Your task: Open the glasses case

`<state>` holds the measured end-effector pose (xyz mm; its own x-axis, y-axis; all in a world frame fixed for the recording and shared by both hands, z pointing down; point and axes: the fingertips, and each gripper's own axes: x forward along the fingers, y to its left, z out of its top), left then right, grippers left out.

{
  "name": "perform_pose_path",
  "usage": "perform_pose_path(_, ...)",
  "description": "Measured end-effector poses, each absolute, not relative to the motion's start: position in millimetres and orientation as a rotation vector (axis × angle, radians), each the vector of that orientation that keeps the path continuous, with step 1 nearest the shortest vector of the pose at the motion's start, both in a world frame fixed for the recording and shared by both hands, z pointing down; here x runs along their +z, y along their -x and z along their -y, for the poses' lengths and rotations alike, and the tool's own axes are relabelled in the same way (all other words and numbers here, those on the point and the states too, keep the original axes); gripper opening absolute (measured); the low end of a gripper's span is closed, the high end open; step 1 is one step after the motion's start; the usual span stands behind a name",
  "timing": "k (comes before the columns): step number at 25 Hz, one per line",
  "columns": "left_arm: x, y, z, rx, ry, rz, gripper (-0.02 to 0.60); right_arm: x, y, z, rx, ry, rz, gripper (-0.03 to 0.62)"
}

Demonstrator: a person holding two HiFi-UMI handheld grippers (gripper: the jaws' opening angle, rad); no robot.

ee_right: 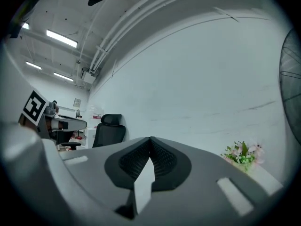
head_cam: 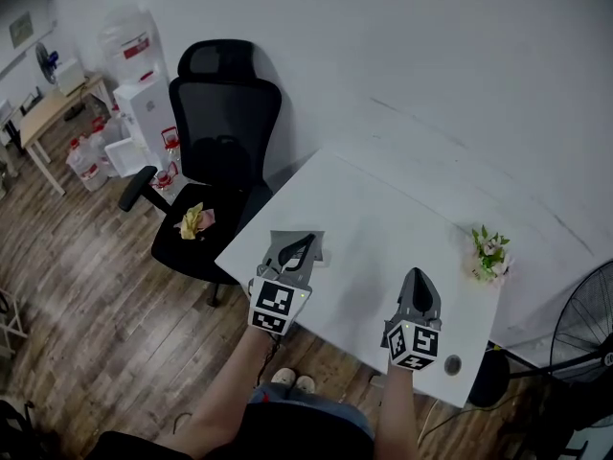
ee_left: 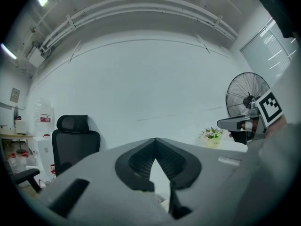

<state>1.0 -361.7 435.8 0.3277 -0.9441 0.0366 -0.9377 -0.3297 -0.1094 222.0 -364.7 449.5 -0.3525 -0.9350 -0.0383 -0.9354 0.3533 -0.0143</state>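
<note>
I see no glasses case clearly in any view. A small pale object (head_cam: 323, 255) peeks out from under my left gripper (head_cam: 308, 241) on the white table (head_cam: 374, 218); I cannot tell what it is. The left gripper hangs over the table's near left part with its fingertips meeting, nothing between them (ee_left: 155, 140). My right gripper (head_cam: 418, 274) hovers over the near right part of the table, shut and empty, its tips pressed together (ee_right: 151, 139). Both point level toward the white wall.
A black office chair (head_cam: 222, 132) stands at the table's left, a yellow and pink thing (head_cam: 195, 221) on its seat. A small flower pot (head_cam: 489, 254) sits at the table's right edge, a dark round thing (head_cam: 452, 363) near the front corner. A fan (head_cam: 584, 329) stands right.
</note>
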Motion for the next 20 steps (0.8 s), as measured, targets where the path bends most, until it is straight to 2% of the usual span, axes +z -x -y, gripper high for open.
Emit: perform_pose_path(20, 437.9, -4.9, 357.2, -0.161, 2.507, -1.769, 0.008, 455.1, -225.2, 358.6, -0.036, 1.767, -2.547, 0.006)
